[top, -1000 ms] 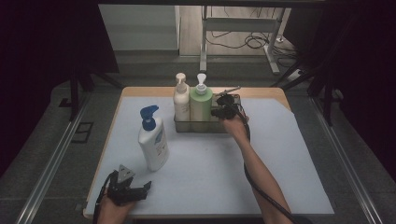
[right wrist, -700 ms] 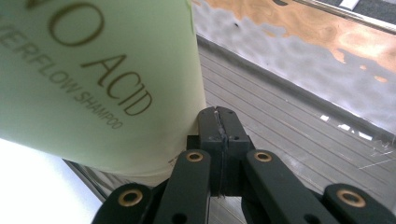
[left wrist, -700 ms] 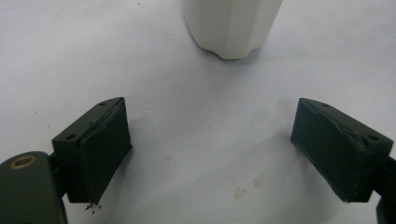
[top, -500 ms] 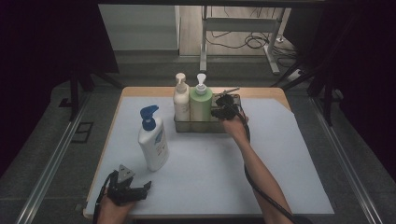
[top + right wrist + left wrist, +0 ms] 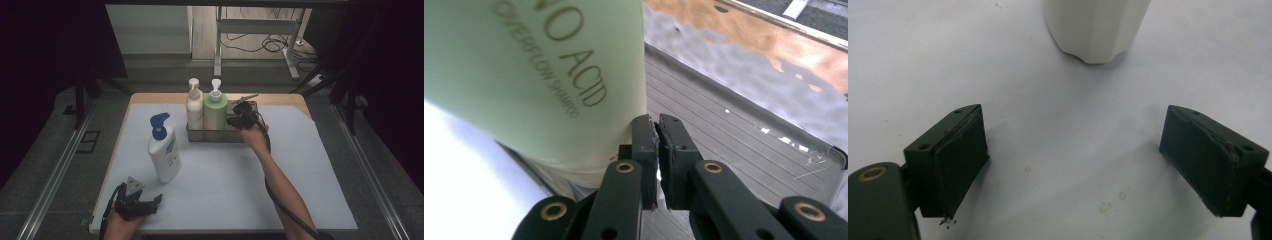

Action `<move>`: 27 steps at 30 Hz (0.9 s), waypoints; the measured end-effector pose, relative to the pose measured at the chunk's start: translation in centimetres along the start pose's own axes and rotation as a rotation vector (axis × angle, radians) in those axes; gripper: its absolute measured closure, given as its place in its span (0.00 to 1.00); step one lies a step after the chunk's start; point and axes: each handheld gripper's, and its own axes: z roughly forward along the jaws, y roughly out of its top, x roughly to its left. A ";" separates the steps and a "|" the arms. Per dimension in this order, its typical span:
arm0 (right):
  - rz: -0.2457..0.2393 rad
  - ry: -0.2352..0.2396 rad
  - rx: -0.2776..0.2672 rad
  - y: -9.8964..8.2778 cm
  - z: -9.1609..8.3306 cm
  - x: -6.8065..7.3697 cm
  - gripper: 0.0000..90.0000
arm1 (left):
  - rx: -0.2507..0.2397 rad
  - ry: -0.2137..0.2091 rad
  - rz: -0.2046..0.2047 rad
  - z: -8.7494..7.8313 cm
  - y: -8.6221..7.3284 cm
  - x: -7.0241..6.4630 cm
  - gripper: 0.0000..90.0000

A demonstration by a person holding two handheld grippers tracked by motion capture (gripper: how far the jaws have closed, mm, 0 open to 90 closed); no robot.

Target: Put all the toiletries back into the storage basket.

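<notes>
Green bottle [image 5: 534, 75] read "…O ACID" and "OVERFLOW SHAMPOO" in gold, rest of the label cut off by the frame. It stood in the metal tray [image 5: 744, 145], touching the left side of the right gripper [image 5: 657, 135], whose jaws were nearly together with nothing between them. The figure shows they had just opened a hair. Bare ribbed tray floor to that gripper's right, tray wall beyond it. In the high view the right gripper [image 5: 243, 111] sat at the tray's right end, just beside the green bottle [image 5: 215, 111] and the white bottle [image 5: 194, 107]. Left gripper [image 5: 1075, 165] jaws stood wide apart and empty over the desk [image 5: 1058, 130], blue-pump bottle [image 5: 1096, 27] ahead with open desk between.
</notes>
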 end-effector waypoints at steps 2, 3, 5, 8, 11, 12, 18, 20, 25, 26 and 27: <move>-0.006 0.007 -0.008 0.0 -0.4 0.0 0.94 | 0.000 0.000 0.000 0.0 0.0 0.0 0.13; -0.011 0.005 -0.011 0.0 -0.6 0.0 0.92 | 0.000 0.000 0.000 0.0 0.0 0.0 0.13; -0.014 0.001 -0.019 0.0 -0.9 0.0 0.91 | 0.000 -0.001 -0.001 0.0 0.0 0.0 0.13; -0.027 0.002 -0.029 -0.1 -1.5 0.1 0.87 | 0.001 0.000 0.000 0.0 0.0 0.0 0.13; -0.027 -0.001 -0.040 -0.2 -2.0 0.1 0.81 | 0.002 0.000 0.000 0.0 0.0 0.0 0.13; -0.026 0.001 -0.043 -0.2 -2.1 0.1 0.79 | 0.003 -0.001 0.001 0.0 0.0 0.0 0.13; -0.037 0.017 -0.047 -0.6 -3.1 0.4 0.62 | 0.008 -0.003 0.005 0.0 0.1 0.0 0.13; -0.043 0.021 -0.054 -0.7 -3.5 0.6 0.56 | 0.010 -0.004 0.006 0.0 0.2 0.1 0.13; -0.070 0.031 -0.061 -1.0 -4.3 1.2 0.40 | 0.012 -0.006 0.007 0.0 0.2 0.1 0.13; -0.076 0.035 -0.062 -1.0 -4.4 1.3 0.39 | 0.012 -0.006 0.007 0.0 0.2 0.1 0.13; -0.080 0.037 -0.070 -1.1 -4.6 1.4 0.33 | 0.012 -0.007 0.007 0.0 0.2 0.1 0.13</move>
